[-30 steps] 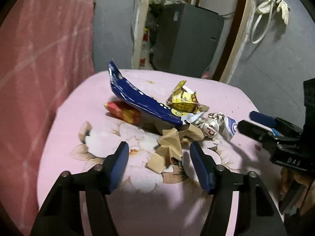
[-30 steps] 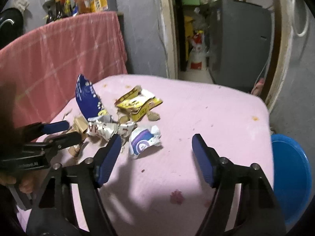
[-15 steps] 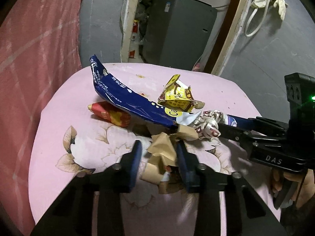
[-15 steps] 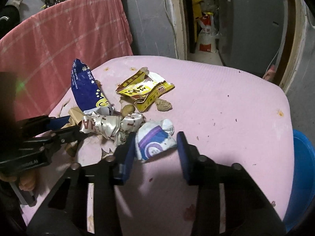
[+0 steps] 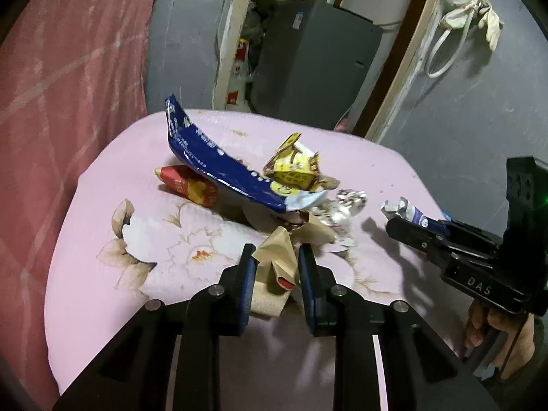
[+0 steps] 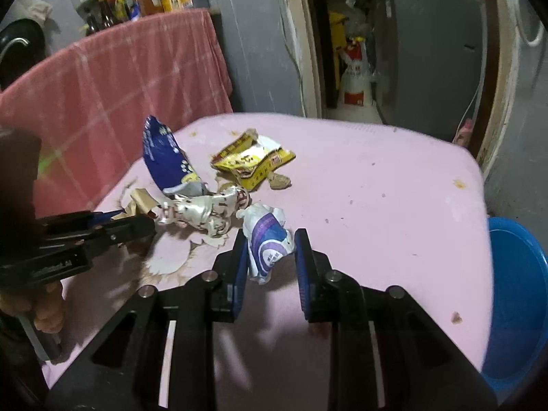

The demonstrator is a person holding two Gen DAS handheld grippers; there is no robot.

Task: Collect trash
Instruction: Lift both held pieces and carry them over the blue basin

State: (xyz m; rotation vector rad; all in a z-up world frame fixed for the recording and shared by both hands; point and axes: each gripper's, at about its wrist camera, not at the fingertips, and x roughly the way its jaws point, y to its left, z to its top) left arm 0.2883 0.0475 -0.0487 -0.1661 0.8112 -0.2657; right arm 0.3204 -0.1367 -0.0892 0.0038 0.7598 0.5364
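Observation:
A crumpled brown paper [image 5: 279,263] lies on the pink flowered tabletop [image 5: 102,239] between the pads of my left gripper [image 5: 275,253], whose jaws are closing and press on its sides. A white and purple wrapper [image 6: 269,239] sits between the pads of my right gripper [image 6: 269,236], whose jaws are also closing and pinch it. Seen from the left wrist, the right gripper [image 5: 390,219] comes in from the right with that wrapper [image 5: 407,210] sticking out of its tips. The left gripper [image 6: 150,221] shows at the left edge of the right wrist view.
More trash lies behind: a blue bag [image 5: 212,164], a red wrapper [image 5: 188,185], a yellow wrapper [image 5: 294,171] and silver foil [image 5: 342,205]. A blue basin [image 6: 517,291] stands below the table's right edge. A pink cloth [image 5: 51,68] hangs at the left.
Both grippers went from wide open to narrow: the left closed around the brown paper, the right moved up to the white and purple wrapper and closed around it.

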